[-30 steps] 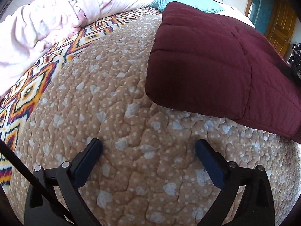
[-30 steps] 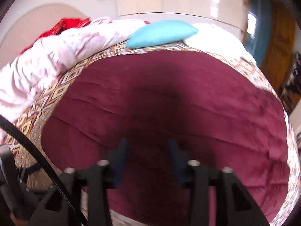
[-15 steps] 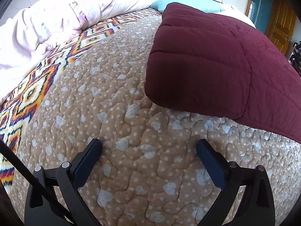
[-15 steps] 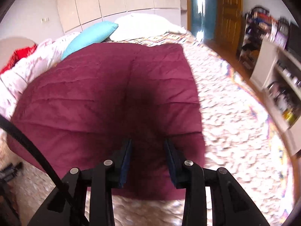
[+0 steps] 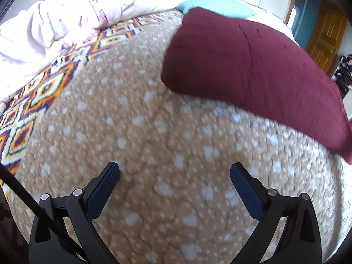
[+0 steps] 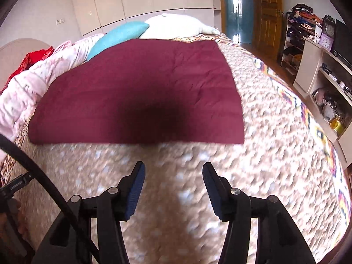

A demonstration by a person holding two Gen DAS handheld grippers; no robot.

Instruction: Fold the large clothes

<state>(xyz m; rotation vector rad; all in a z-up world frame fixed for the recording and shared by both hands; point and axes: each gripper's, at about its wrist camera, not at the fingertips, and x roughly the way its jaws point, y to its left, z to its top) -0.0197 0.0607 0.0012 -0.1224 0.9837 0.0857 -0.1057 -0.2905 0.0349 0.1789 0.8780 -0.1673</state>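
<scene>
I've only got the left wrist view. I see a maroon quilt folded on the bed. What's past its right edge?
Observer: In the right wrist view the maroon quilt ends in a straight right edge, with bare patterned bedspread beyond it.
Operator: Is my right gripper holding anything?
Observer: No. The right gripper is open and empty, above the bedspread short of the quilt's near edge.
Operator: Anything beside the bed on that side?
Observer: Yes, a cream shelving unit stands along the wall, with a clock on top.
Operator: What's behind the teal pillow?
Observer: A white pillow lies next to the teal pillow at the head of the bed.
</scene>
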